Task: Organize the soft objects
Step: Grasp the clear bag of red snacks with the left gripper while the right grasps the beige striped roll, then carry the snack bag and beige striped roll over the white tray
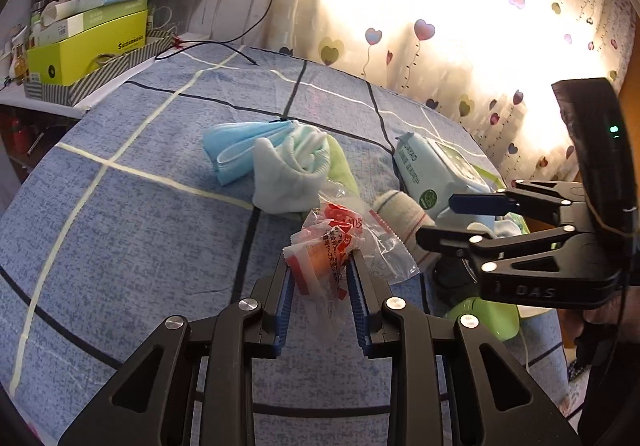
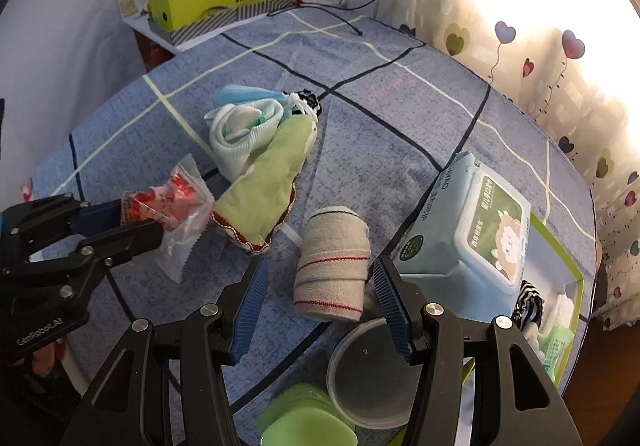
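Note:
My left gripper (image 1: 320, 266) is shut on a crinkly clear snack bag with red print (image 1: 332, 246), also in the right wrist view (image 2: 176, 206). My right gripper (image 2: 320, 270) is open around a rolled beige sock with red stripes (image 2: 332, 262), which lies on the blue checked cloth (image 2: 380, 106). A pale rolled sock (image 1: 288, 174), a blue face mask (image 1: 236, 150) and a green mitt (image 2: 260, 190) lie in a heap beyond. A wet-wipes pack (image 2: 468, 230) leans on a green-rimmed box (image 2: 560, 246).
A clear plastic lid (image 2: 368, 370) and a green soap-like block (image 2: 308, 426) lie below my right gripper. Stacked green boxes (image 1: 88, 46) stand on a side shelf at the far left. A black cable (image 1: 224, 50) crosses the cloth's far edge. Heart-print curtains (image 1: 480, 46) hang behind.

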A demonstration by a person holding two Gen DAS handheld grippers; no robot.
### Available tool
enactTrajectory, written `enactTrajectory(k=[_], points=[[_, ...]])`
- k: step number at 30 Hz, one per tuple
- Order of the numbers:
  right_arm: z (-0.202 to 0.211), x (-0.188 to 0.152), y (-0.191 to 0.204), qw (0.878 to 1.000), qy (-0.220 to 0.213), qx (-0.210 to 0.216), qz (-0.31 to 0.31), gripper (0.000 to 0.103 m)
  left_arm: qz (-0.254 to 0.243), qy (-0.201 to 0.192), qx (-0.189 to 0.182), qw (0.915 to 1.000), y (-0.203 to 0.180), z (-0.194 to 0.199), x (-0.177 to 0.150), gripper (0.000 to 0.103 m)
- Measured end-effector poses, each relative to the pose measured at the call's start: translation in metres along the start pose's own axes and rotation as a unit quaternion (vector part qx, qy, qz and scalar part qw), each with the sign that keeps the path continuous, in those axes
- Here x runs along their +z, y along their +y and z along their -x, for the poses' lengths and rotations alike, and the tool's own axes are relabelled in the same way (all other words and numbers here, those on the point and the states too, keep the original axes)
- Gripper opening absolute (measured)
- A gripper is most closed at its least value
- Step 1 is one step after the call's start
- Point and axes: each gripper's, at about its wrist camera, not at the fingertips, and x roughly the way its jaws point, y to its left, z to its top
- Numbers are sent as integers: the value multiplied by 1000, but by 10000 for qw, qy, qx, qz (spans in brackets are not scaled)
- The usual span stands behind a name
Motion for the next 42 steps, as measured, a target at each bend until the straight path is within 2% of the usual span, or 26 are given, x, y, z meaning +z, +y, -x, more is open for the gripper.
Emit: enactTrajectory(k=[9, 14, 19, 30, 42], points=[[-41, 14, 3, 9971, 687, -199, 254, 54, 103, -71, -13, 9999, 13, 1, 2, 27], [-48, 18, 0, 9959, 743, -390, 350, 42, 135, -99, 18, 9999, 17, 1, 4, 27], [-37, 18, 1, 9981, 468, -239, 306, 41, 139, -160, 59, 9998, 16, 3, 6, 27], [24, 10, 8, 9975, -655, 235, -132, 41, 76, -332, 148, 9993, 6, 15, 10, 27], [69, -19, 7, 9899, -1254, 397, -538, 41, -86, -506, 107, 9986, -16, 29, 18, 27]])
